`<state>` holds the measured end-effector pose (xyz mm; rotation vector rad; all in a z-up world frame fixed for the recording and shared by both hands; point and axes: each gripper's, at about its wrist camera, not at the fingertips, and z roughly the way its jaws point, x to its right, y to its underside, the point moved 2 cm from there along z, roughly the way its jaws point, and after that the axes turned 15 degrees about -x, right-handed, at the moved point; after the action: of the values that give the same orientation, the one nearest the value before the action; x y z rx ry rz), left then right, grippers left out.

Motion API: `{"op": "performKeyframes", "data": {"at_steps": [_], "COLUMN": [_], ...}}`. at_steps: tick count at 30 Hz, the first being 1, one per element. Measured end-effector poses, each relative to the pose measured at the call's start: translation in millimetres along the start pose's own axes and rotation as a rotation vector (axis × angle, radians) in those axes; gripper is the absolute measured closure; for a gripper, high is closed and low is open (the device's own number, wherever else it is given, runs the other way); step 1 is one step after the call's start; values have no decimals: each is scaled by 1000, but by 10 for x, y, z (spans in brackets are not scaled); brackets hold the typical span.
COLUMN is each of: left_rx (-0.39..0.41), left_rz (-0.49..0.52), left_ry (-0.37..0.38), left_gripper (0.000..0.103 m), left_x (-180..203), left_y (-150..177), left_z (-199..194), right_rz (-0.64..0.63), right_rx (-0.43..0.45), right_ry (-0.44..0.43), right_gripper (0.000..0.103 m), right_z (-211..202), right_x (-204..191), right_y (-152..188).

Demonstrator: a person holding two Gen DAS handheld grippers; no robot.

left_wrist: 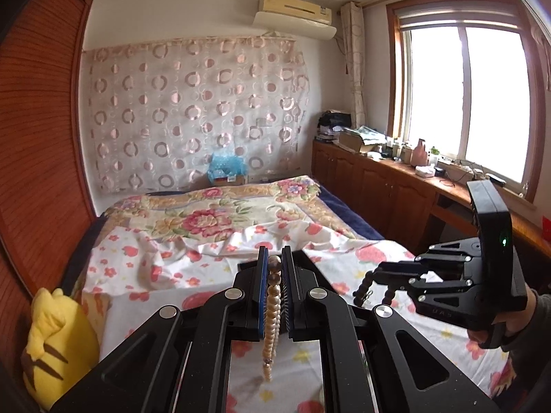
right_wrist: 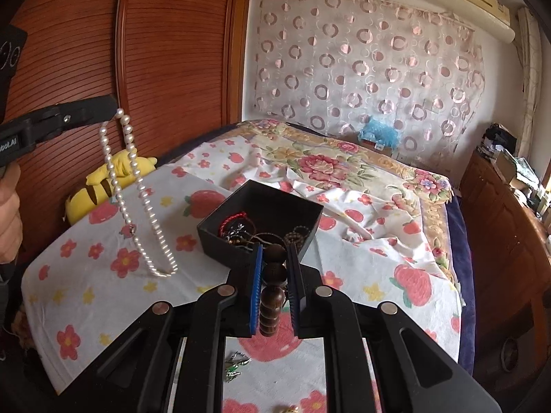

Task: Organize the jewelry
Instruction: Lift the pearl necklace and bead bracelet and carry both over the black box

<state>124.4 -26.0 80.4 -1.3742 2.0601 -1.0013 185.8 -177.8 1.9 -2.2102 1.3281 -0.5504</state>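
Over floral bedsheet, left tool pinches white pearl necklace; right tool clamps dark wooden beads

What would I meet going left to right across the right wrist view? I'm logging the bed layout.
Left gripper → pearl necklace → black box → dark wooden beads in the right gripper → wooden cabinets.
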Motion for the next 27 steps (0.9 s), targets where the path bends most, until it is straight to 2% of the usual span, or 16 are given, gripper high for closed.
{"op": "performKeyframes", "data": {"at_steps": [8,19,23,27], "left_rx": [26,68,32,-61], "left_rz": [11,9,-11,-64], "left_ry": [0,4,3,19], "left_gripper": [96,96,96,96], "left_x": [-1,-28,-103,-277], "left_y": [-438,-927,-895,-619], "left_z": [174,411,679,1097], "right_rz": [-24,-22,-3,14], "right_rx": [36,72,70,49], "right_ry": [-28,-71,-87,-108], "right_gripper": [88,88,88,88], "right_z": [10,266,454,696], "right_x": [98,271,342,400], "right_y": [-242,-619,-692,-744]}}
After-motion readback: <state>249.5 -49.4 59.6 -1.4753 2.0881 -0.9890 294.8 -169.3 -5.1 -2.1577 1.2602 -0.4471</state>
